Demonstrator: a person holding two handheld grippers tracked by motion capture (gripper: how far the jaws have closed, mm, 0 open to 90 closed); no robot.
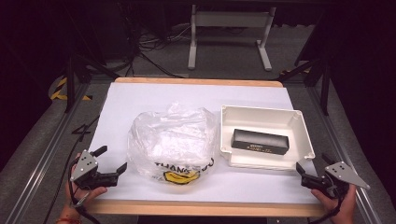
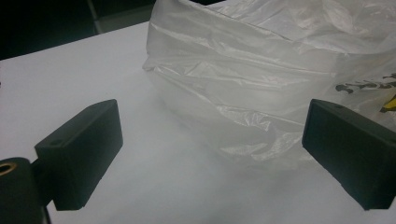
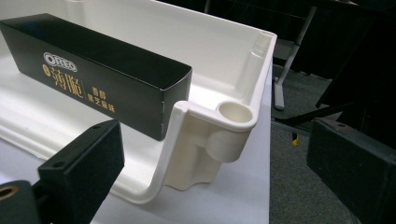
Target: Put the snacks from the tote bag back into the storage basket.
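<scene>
Both jaws spread wide and empty: left hand-held gripper [image 1: 111,160] near-left on the white worktop [image 1: 140,98] just beside the crumpled clear plastic bag [image 1: 170,140], right hand-held gripper [image 1: 309,169] near-right by the white plastic tray [image 1: 299,122] holding a long black Oreo box [image 1: 260,141].

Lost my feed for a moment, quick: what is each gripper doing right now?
Left gripper: open, holding nothing, fingers just short of the plastic bag.
Right gripper: open, holding nothing, near the white tray with the black box.
</scene>
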